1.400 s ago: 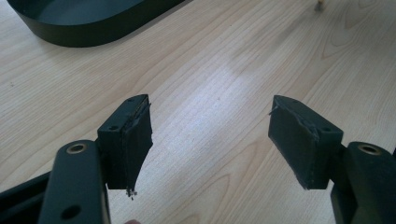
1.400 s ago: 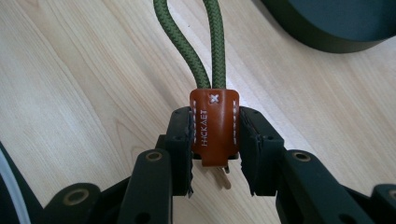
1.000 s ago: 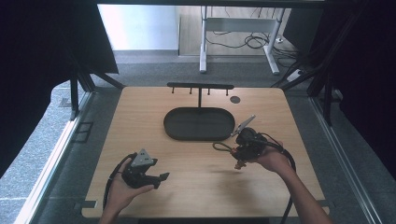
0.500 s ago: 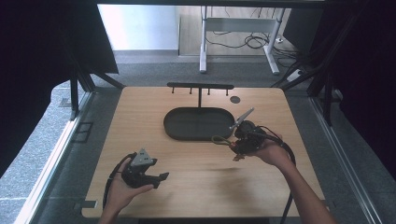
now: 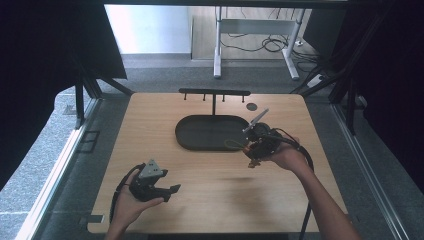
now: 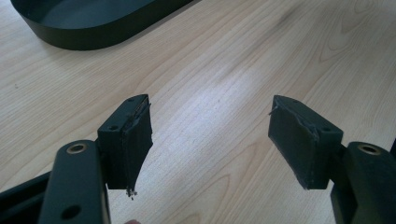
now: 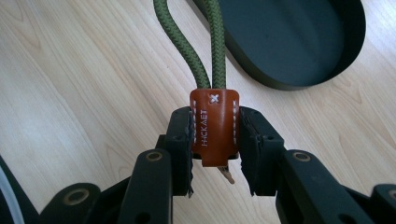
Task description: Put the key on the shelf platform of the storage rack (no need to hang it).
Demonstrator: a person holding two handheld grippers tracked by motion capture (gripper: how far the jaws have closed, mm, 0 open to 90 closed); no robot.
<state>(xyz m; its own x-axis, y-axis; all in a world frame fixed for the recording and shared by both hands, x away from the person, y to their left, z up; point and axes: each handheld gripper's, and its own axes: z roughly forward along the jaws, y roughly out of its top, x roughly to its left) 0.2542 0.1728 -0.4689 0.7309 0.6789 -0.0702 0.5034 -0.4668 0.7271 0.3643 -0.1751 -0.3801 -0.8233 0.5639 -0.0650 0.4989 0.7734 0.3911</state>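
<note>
While we hold a gripper in each hand, our right gripper [image 7: 215, 154] squeezes a brown leather tab [image 7: 215, 126] between its two black jaws. White stitches and small white letters run along the tab. A green rope loop [image 7: 196, 42] comes out of the top of the tab, and its two strands run side by side toward the black oval tray [image 7: 299, 42]. In the right gripper view the tab sits just beside the tray, over the bare wood, and the rope passes the tray's near rim. From the high view, our right gripper [image 5: 252, 150] is up off the wooden table [image 5: 210, 200], just beside the tray's [image 5: 210, 145] right end, and a thin bit of the green loop [image 5: 232, 145] hangs at the tray's edge.

Our left gripper [image 6: 210, 140] has its jaws wide apart, with nothing between them but the tabletop. In the high view it [image 5: 167, 190] sits in our left hand, well apart from the tray, on the near left side of it. A black rack with small pegs [image 5: 215, 92] stands just behind the tray.
</note>
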